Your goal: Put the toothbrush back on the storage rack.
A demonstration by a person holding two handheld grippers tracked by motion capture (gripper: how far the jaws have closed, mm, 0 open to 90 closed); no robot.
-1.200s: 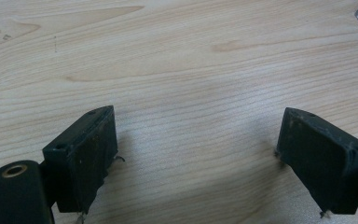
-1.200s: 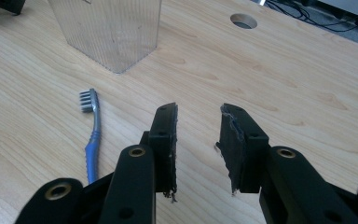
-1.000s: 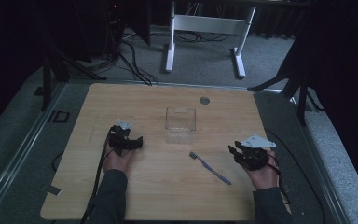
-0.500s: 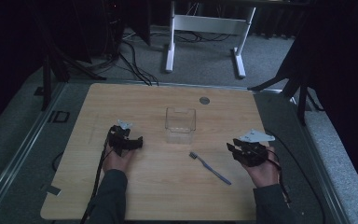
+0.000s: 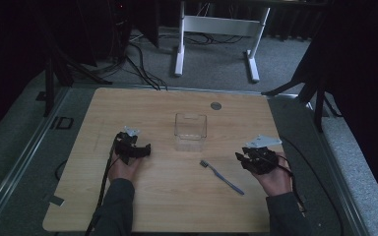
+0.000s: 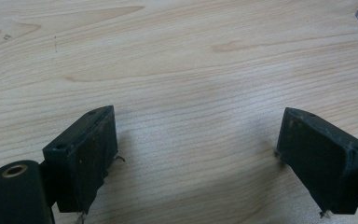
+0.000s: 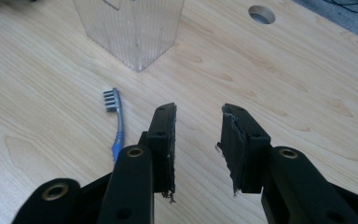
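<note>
Beside the toothbrush (image 5: 221, 174), right gripper (image 5: 241, 160) is open and empty, jaws just widened; should straddle the handle mid-length, then pinch.

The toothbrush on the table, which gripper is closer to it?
Right. The right gripper hovers just right of the toothbrush, jaws open and empty. The left gripper sits farther off, across the table to its left.

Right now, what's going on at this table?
A person holds a gripper in each hand over a wooden table. The right gripper is open and empty, with its jaws just opening wider, beside a blue toothbrush lying flat. A clear empty box stands behind it. The left gripper sits open over bare wood.
</note>
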